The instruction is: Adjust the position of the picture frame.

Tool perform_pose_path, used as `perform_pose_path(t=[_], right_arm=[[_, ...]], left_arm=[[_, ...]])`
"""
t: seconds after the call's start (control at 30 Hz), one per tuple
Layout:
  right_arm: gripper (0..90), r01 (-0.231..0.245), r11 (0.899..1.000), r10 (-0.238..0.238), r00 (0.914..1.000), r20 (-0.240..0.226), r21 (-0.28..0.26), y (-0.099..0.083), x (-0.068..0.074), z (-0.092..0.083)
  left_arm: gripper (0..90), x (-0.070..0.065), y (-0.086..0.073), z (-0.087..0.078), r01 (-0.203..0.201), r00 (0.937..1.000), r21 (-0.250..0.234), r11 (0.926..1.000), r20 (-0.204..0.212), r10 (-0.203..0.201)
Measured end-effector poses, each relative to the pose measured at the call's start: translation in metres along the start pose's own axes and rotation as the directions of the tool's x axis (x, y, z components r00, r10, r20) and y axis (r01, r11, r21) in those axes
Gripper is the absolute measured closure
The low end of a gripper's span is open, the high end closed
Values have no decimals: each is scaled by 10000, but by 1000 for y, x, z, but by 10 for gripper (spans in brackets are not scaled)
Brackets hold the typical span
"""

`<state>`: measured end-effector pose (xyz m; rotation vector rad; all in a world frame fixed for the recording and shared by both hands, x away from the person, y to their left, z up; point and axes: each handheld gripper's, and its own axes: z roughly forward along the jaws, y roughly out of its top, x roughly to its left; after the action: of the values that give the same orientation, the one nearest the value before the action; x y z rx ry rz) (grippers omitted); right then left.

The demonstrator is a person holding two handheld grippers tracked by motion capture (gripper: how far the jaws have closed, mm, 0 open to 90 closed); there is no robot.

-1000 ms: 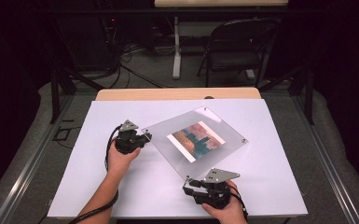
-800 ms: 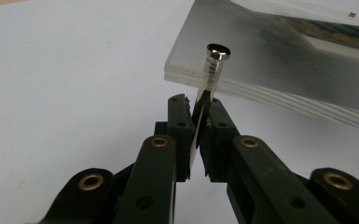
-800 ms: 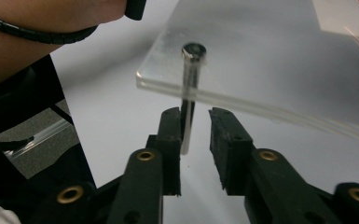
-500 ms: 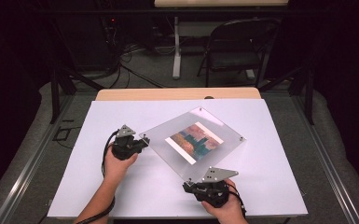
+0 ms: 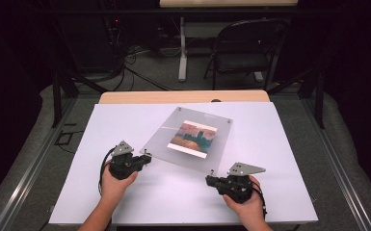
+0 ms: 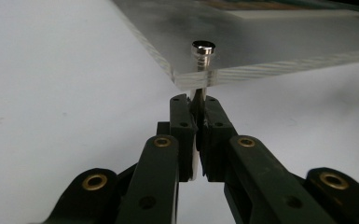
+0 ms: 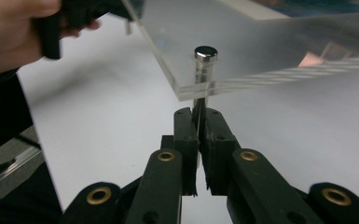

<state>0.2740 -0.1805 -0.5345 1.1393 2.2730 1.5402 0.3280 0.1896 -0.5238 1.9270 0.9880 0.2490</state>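
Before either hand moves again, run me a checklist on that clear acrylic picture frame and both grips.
1. Left gripper shut on the metal corner post below the clear acrylic picture frame: ok.
2. Right gripper shut on its metal post: ok.
3. Landscape print inside the panel: ok.
4. Far corners off the white table: cannot tell.
5. Posts screwed tight: cannot tell.

No readable text, label, brand, number or sign appears anywhere. The clear acrylic frame [image 5: 188, 140], its corner posts pinched between the fingers of both grippers, holds a printed picture [image 5: 192, 137] of a landscape in orange and blue, with no lettering on it that can be made out.
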Motion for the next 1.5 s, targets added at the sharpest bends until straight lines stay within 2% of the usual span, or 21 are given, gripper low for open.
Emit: perform_pose_path(t=[0.17, 0.27, 0.37, 0.5, 0.67, 0.8, 1.03, 1.2, 1.3, 1.5], right_arm=[[856, -185, 9996, 199, 9974, 694, -213, 3, -17, -8], [856, -154, 9997, 173, 9946, 1020, -192, 5, -22, -10], [856, -38, 9998, 60, 9930, 1183, -188, 7, -26, -8], [856, -130, 9996, 162, 9903, 1383, -236, 12, -34, -5], [855, -135, 9993, 188, 9882, 1521, -358, 19, -42, 1], [856, -129, 9992, 189, 9862, 1646, -373, 26, -47, 8], [854, -238, 9996, 264, 9841, 1757, -165, 32, -56, 21], [853, -350, 9992, 374, 9844, 1721, -169, 26, -58, 26], [852, -456, 9990, 454, 9825, 1805, -31, 22, -59, 27], [851, -411, 9987, 349, 9822, 1843, 295, 16, -58, 35]], left_arm=[[850, -19, -6, -3, 66, 9992, -106, 9999, 399, -62], [849, -24, -7, -2, 34, 9995, -45, 10000, 314, -32], [849, -25, -6, 1, 145, 9997, -85, 9999, 196, -143], [848, -26, -1, 6, 171, 9998, -118, 9998, 114, -169], [847, -22, 4, 11, 237, 9997, -186, 9995, -70, -238], [848, -14, 10, 17, 450, 9987, -253, 9987, -214, -456], [848, -4, 11, 25, 571, 9974, -240, 9981, -426, -581], [848, -4, 4, 31, 432, 9979, -19, 9991, -490, -433], [848, -4, 1, 34, 292, 9979, 100, 9995, -577, -286], [849, 0, -3, 38, 273, 9969, 367, 9990, -754, -245]])
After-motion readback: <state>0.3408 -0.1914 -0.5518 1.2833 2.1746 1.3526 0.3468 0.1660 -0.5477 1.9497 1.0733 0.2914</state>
